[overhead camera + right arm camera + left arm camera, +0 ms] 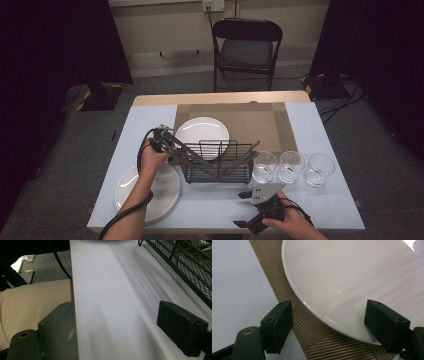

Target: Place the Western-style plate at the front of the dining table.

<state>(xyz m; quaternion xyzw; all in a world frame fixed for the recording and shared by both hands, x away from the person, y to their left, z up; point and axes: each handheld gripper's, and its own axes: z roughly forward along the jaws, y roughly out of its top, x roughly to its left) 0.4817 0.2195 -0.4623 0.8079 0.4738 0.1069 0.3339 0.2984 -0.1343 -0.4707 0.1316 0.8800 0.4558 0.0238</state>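
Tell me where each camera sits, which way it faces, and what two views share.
High view: above the person's side of the table, looking forward and down; both forearms, left tool and right tool show.
Left gripper view: on the left tool, facing the plate on the mat; its open jaws show.
Right gripper view: on the right tool, facing along the table edge toward the rack; its open jaws and a trouser leg show.
Shared: the high and left gripper views both show the plate.
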